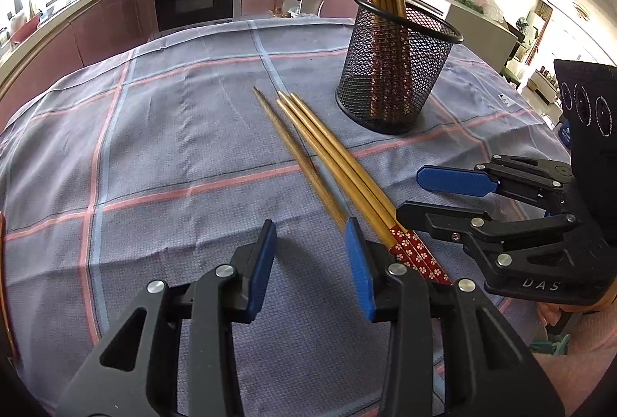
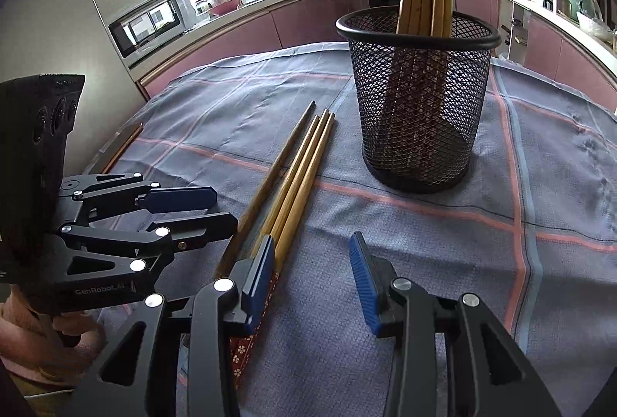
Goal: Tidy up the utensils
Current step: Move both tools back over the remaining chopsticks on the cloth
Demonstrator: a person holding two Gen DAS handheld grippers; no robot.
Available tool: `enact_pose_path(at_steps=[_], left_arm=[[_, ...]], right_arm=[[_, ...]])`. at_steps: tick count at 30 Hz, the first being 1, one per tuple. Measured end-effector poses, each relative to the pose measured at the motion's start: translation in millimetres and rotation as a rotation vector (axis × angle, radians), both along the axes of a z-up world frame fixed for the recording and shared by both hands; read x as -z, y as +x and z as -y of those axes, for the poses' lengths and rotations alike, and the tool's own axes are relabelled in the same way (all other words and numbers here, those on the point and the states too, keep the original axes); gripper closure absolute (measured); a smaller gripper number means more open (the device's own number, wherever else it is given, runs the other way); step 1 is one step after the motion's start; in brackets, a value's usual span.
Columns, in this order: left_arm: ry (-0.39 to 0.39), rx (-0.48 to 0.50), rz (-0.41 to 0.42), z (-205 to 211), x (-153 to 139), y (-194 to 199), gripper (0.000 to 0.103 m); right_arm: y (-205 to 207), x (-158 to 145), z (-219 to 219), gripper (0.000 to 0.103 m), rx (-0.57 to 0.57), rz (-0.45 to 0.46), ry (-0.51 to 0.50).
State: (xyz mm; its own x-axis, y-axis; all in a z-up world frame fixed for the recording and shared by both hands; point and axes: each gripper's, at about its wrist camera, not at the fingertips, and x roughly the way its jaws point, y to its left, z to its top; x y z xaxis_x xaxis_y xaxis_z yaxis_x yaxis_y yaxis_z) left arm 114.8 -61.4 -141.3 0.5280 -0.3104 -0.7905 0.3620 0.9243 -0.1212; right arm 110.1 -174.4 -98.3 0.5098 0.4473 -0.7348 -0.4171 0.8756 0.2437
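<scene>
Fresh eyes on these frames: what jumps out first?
The black mesh holder standing on the checked tablecloth, with several chopsticks upright in it. Just in front, four loose chopsticks lie side by side on the cloth. Both blue-padded claws, left claw and right claw, sit open at the chopsticks' near ends, gripping nothing.

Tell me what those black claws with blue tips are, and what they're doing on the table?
They are two grabbing tools, each held by a person, each carrying a camera looking along its fingers. One picture comes from the left gripper, the other from the right gripper. Both are open, holding nothing. On the checked tablecloth lie four loose chopsticks, between the grippers. Behind them stands a black mesh cup with more chopsticks already inside.
</scene>
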Motion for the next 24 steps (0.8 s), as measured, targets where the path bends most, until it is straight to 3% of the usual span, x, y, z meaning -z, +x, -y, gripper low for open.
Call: enact_pose_path(at_steps=[24], left_arm=[[-0.002,0.015,0.006,6.6,-0.7,8.7,0.066]], right_arm=[[3.5,-1.5,-7.1,0.067,0.003,0.005,-0.052]])
